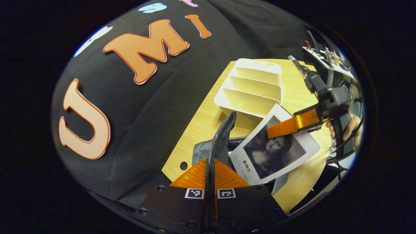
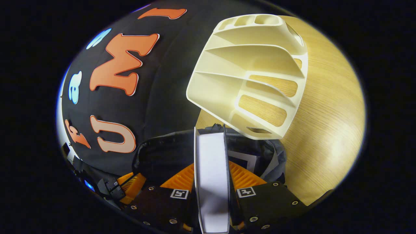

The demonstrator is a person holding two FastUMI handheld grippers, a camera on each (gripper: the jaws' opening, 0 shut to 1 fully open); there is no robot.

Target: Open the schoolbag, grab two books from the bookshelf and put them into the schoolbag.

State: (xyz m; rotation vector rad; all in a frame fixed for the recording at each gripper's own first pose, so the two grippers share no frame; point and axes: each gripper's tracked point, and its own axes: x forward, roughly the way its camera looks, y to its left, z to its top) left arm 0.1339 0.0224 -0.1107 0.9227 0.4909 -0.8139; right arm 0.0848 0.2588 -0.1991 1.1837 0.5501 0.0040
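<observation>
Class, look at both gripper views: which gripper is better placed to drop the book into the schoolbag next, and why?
The right gripper: it is shut on the book above the open schoolbag. The left gripper is busy pinching the bag's edge.

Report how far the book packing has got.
Done: the bag is open, its flap pinched up by the left tool, and the shelf looks empty. In hand: the right tool grips a book over the opening. Left: drop it in.
</observation>
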